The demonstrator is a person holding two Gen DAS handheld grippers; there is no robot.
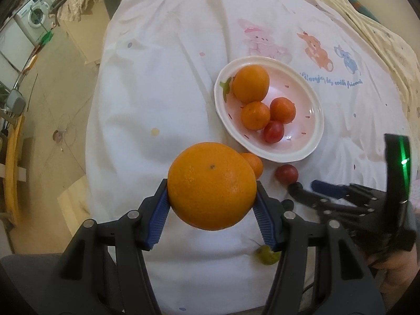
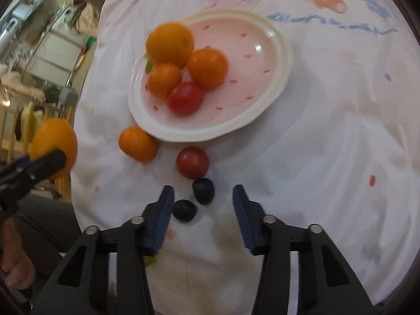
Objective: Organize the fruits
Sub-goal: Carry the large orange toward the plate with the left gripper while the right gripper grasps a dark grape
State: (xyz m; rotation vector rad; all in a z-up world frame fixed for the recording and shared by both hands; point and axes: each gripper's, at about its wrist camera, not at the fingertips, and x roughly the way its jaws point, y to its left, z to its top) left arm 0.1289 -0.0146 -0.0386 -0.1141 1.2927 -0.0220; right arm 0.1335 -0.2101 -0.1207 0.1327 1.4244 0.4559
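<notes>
My left gripper [image 1: 211,185] is shut on a large orange [image 1: 211,186], held above the white cloth just short of the pink-and-white plate [image 1: 296,157]. The plate holds three oranges and a red fruit. A small orange [image 2: 137,144] and a red fruit [image 2: 193,162] lie on the cloth beside the plate. My right gripper [image 2: 202,190] hangs low over the cloth with its jaws apart. One dark fruit [image 2: 203,191] lies between its fingertips and another [image 2: 184,210] sits by the left pad. Neither pad presses on them.
A small green fruit [image 1: 266,254] lies on the cloth near me. The cloth-covered table [image 1: 157,92] drops off at its left edge to a tan floor with a washing machine [image 1: 34,15] and a wooden rail [image 1: 11,157].
</notes>
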